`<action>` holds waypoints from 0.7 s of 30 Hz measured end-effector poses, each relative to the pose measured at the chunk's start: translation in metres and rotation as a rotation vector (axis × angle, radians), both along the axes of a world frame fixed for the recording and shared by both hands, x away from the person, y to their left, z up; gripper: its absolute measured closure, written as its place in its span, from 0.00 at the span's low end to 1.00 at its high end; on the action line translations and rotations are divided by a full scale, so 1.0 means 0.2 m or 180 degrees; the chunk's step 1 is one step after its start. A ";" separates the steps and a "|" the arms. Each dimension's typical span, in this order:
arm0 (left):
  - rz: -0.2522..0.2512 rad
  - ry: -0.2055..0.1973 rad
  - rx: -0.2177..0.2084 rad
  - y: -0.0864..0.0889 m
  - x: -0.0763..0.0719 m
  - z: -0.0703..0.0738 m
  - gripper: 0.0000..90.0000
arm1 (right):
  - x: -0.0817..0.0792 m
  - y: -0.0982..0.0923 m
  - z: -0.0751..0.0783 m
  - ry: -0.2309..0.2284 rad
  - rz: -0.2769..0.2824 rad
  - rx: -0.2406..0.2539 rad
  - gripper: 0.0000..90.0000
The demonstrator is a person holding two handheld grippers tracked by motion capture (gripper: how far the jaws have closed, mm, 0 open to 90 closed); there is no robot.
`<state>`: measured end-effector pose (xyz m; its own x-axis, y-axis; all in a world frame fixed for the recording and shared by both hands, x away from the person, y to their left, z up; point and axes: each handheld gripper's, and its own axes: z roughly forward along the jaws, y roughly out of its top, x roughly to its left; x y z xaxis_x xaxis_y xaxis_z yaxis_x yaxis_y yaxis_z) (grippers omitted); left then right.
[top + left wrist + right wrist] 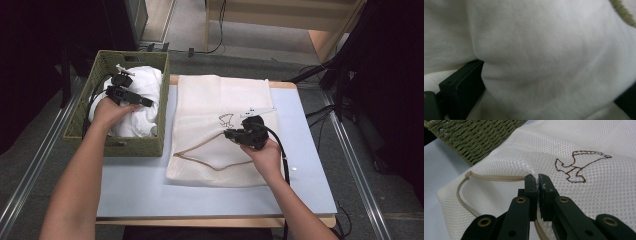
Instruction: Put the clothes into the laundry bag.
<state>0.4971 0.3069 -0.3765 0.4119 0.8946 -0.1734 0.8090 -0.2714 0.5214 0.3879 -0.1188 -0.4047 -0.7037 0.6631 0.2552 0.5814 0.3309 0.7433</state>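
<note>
A white cloth [145, 85] [544, 45] lies heaped in a green woven basket [135, 55] at the table's left. My left gripper [139, 102] is down in the basket, jaws wide open, and a fold of the cloth bulges between its fingers [461, 87]. A cream mesh laundry bag [220, 100] [586, 150] with a stitched bird outline [576, 167] lies flat mid-table. My right gripper [227, 133] [538, 180] is shut on the bag's top mesh layer, pinching it up beside the tan drawstring [210, 162] [491, 178].
The pale blue table top [150, 185] is bare in front of the basket and bag. The basket's wall [481, 135] stands close to the bag's left edge. Dark stands and cables surround the table on the floor.
</note>
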 end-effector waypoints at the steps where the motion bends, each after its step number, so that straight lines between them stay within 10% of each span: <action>1: 0.0064 0.0018 0.0017 0.02 0.01 -0.02 0.00 | 0.00 0.00 0.00 0.0000 -0.0005 0.0000 0.97; 16: 0.0413 0.0162 0.0287 0.12 0.05 -0.17 0.04 | 0.00 0.00 -0.01 0.0005 0.0003 -0.0009 0.97; 21: 0.0466 0.0199 0.0281 0.14 0.06 -0.16 0.43 | 0.01 0.01 -0.01 0.0014 0.0001 -0.0010 0.97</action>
<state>0.5095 0.3352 -0.4080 0.2669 0.9571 -0.1128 0.8734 -0.1907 0.4482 0.3893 -0.1175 -0.4067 -0.7028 0.6636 0.2563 0.5845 0.3334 0.7397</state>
